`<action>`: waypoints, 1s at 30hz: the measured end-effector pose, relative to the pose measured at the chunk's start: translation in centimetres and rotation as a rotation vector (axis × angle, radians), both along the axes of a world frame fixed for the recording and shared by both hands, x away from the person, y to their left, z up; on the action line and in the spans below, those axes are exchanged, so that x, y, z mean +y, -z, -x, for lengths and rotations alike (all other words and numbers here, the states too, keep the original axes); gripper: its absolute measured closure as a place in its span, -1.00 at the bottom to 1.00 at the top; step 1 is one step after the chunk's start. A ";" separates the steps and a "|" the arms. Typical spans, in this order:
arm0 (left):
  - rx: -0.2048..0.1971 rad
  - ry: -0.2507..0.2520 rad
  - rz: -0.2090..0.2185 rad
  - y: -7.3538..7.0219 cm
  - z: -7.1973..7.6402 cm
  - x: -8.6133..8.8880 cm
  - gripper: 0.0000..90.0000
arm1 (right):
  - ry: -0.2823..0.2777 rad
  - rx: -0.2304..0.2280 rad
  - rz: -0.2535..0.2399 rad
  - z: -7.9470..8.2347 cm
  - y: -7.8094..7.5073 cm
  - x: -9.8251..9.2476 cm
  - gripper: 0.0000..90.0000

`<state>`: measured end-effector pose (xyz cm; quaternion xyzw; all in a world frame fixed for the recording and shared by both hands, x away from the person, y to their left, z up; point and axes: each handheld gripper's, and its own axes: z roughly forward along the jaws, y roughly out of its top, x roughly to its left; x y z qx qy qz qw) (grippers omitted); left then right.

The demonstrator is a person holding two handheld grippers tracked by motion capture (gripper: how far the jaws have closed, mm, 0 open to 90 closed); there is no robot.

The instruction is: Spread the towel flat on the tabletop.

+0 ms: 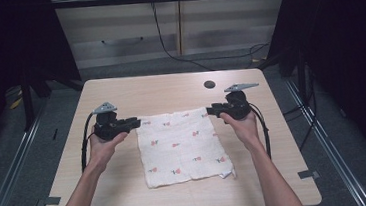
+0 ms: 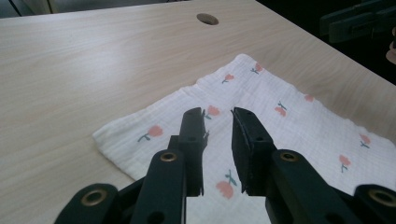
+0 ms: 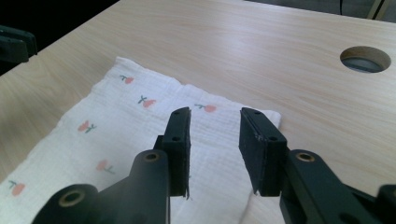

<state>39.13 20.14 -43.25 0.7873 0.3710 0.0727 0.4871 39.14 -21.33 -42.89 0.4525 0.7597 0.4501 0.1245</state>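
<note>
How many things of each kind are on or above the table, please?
Floral cloth: 1
Grippers: 2, the left gripper and the right gripper, each at a far corner of the cloth, jaws apart
Round hole in the table: 1
Total: 4

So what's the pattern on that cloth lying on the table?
The cloth is white with small pink tulip-like flowers on green stems, clearest in the left gripper view.

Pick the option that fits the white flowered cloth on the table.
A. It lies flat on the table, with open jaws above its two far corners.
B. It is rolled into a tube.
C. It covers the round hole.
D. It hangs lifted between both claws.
A: the flowered cloth lies spread flat on the table, the left claw and right claw open above its far corners.
</note>
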 end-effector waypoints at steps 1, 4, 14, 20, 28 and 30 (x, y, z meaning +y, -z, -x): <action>0.000 0.007 -0.006 -0.1 0.3 0.0 0.65 | -0.015 0.004 -0.002 0.2 -0.1 -0.2 0.43; -0.006 0.036 0.001 -0.1 1.7 0.0 0.64 | -0.064 0.001 0.008 1.4 0.0 -0.5 0.49; 0.019 0.112 -0.056 2.9 6.0 -1.3 0.55 | -0.133 0.033 0.025 6.0 2.2 -1.4 0.68; 0.042 0.165 -0.106 4.5 7.7 -2.0 0.55 | -0.153 0.105 0.056 6.7 5.4 -1.2 0.72; 0.083 0.202 -0.211 6.7 8.0 -3.1 0.55 | -0.149 0.148 0.084 7.3 7.2 -0.9 0.73; 0.085 0.203 -0.198 6.8 7.8 -3.0 0.55 | -0.155 0.151 0.080 7.4 7.5 -0.9 0.73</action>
